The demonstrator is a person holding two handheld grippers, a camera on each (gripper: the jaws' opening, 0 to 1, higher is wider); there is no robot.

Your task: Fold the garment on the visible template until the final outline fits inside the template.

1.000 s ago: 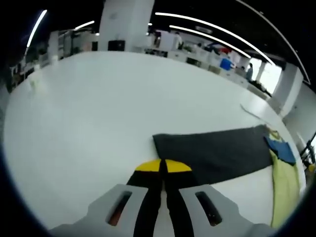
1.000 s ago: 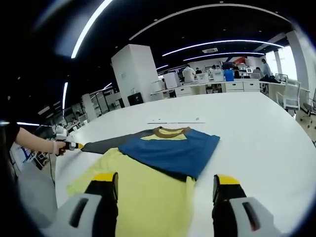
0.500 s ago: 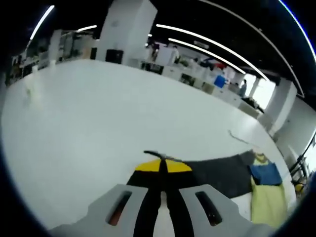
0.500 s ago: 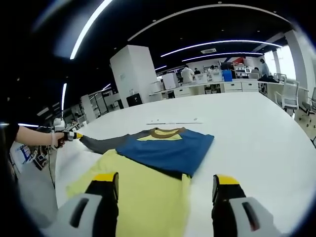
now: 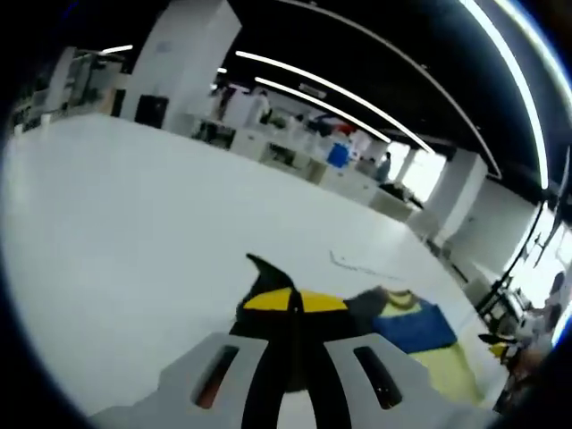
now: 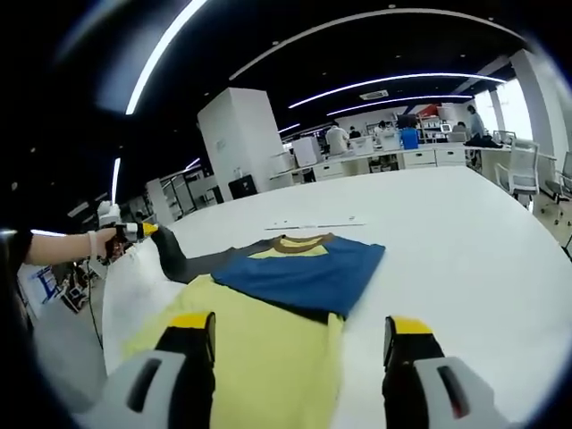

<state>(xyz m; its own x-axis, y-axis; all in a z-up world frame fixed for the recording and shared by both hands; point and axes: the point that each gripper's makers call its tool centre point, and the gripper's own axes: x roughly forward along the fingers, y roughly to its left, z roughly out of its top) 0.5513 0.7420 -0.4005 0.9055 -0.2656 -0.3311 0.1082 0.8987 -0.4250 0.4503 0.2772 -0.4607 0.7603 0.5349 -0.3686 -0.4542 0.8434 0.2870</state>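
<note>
Your left gripper [image 5: 296, 300] is pinching the dark sleeve [image 6: 175, 254] of the garment [image 6: 268, 308] lifted off the white table [image 6: 465, 232], while your right gripper [image 6: 299, 335] hovers spread over its yellow body.

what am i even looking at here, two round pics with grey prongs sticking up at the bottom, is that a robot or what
No robot: a person holds a two-jaw gripper in each hand, and a fisheye camera rides on each, so each picture looks along its own jaws. In the left gripper view, the left gripper is shut on the dark grey sleeve, lifting it. In the right gripper view, the right gripper is open above the shirt, which lies on a white table: yellow body, blue part folded over. That view also shows the person's hand with the left gripper at the far left.
</note>
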